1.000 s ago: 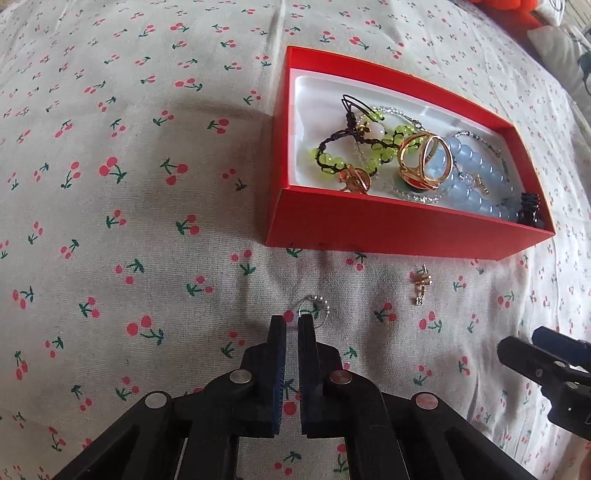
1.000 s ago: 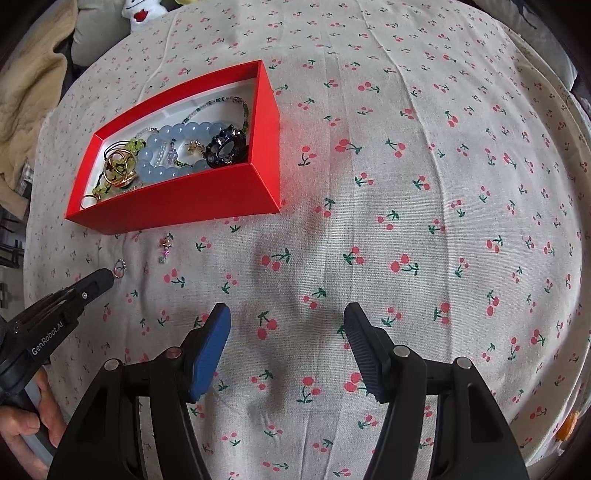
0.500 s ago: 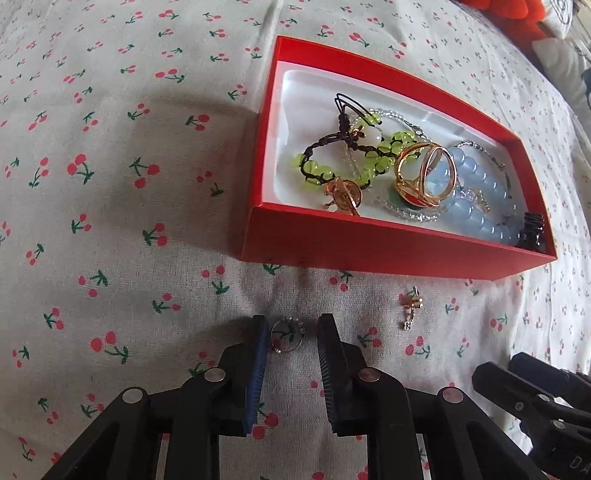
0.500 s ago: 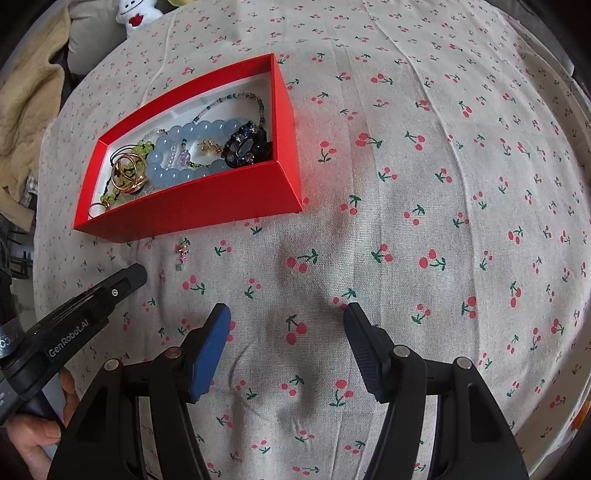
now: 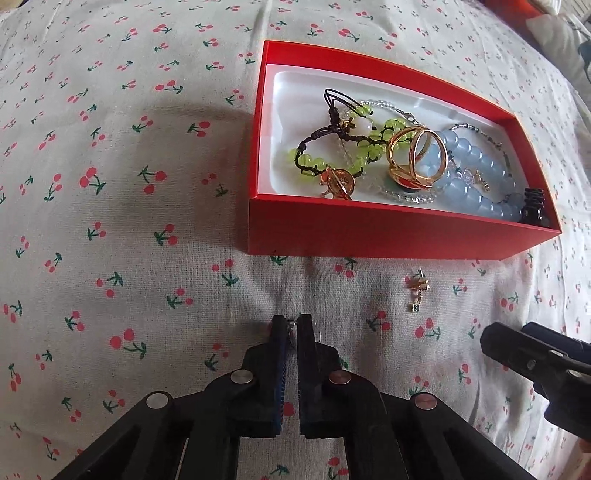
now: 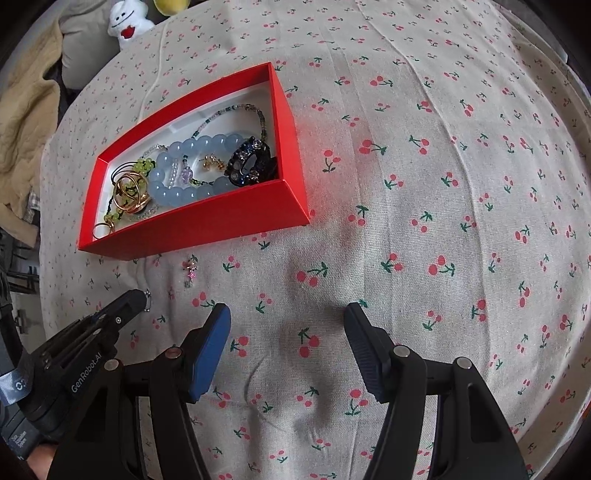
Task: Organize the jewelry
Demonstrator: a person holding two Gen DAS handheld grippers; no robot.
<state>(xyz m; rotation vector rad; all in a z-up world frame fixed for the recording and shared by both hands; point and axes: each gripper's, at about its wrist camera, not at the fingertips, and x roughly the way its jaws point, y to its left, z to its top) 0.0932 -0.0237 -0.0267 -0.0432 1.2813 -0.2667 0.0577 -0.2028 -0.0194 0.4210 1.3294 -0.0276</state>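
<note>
1. The left gripper [image 5: 291, 326] stood low at 6 o'clock in its own view, tips down on the cloth [image 5: 110, 184]. Its jaws were drawn narrow around a small silver ring [image 5: 292, 328], of which only a sliver showed in the slit between them.
2. In the right wrist view the same ring [image 6: 147, 301] peeked out at the tip of the left gripper [image 6: 138, 297], at about 8 o'clock.
3. The right gripper [image 6: 286, 325] hung above the cloth at 6 o'clock in its own view, jaws wide and holding nothing.
4. A red box [image 5: 388, 236] lay at 1 o'clock from the left gripper, near but apart from it.
5. Inside the box lay a green bead bracelet [image 5: 314, 160], a gold ring [image 5: 417, 155], a blue bead bracelet [image 5: 476, 173] and a dark piece [image 5: 533, 206] in the corner at 3 o'clock.
6. An earring [image 5: 417, 290] lay on the cloth just in front of the box's near wall, at 2 o'clock from the left gripper, touching neither.
7. In the right wrist view a white plush toy [image 6: 129, 20] sat beyond the cloth's edge at 11 o'clock.
</note>
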